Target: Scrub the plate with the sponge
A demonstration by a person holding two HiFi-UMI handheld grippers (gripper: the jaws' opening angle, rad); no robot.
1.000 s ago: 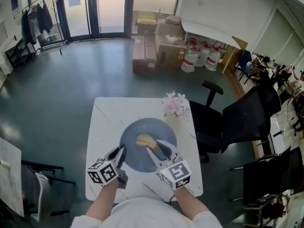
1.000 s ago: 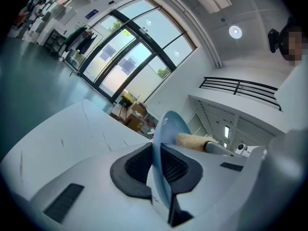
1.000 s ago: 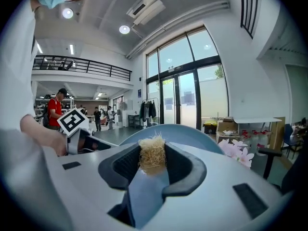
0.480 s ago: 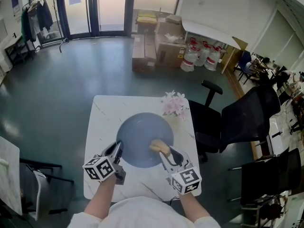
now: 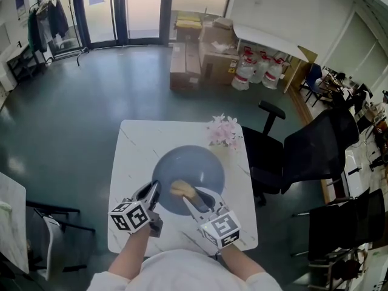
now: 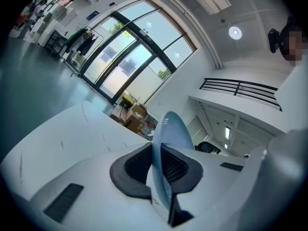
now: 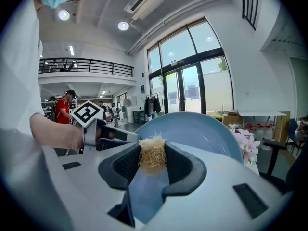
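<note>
Scrubbing in progress. The plate (image 5: 188, 177) rests on the middle of the table (image 5: 136, 156). Its near left rim is clamped edge-on between the shut jaws of the left tool (image 5: 151, 193), and so the plate is steadied. The sponge (image 5: 181, 189) is pinched between the jaws of the right tool (image 5: 195, 197), which are closed narrowly on it, and it is pressed on the near part of the plate's inner face, just inside the rim.

The task is judged to be under way rather than finished, since the sponge is in contact with the plate and both grips are set. No foam, water or dirt can be made out, so the share of the surface already cleaned cannot be told. The far half of the plate and its rim are taken as left to be covered.

The plate is round, shallow and blue-grey, with a smooth, faintly glossy surface and a thin raised edge. The sponge is pale straw-yellow, coarse and fibrous, with loose strands at its top. The table beneath the plate is white, marble-like with fine dark veins, and round-cornered. The tool pads are dark and ribbed. Pink flowers (image 5: 223, 132) are seen just beyond the plate's far right edge.
</note>
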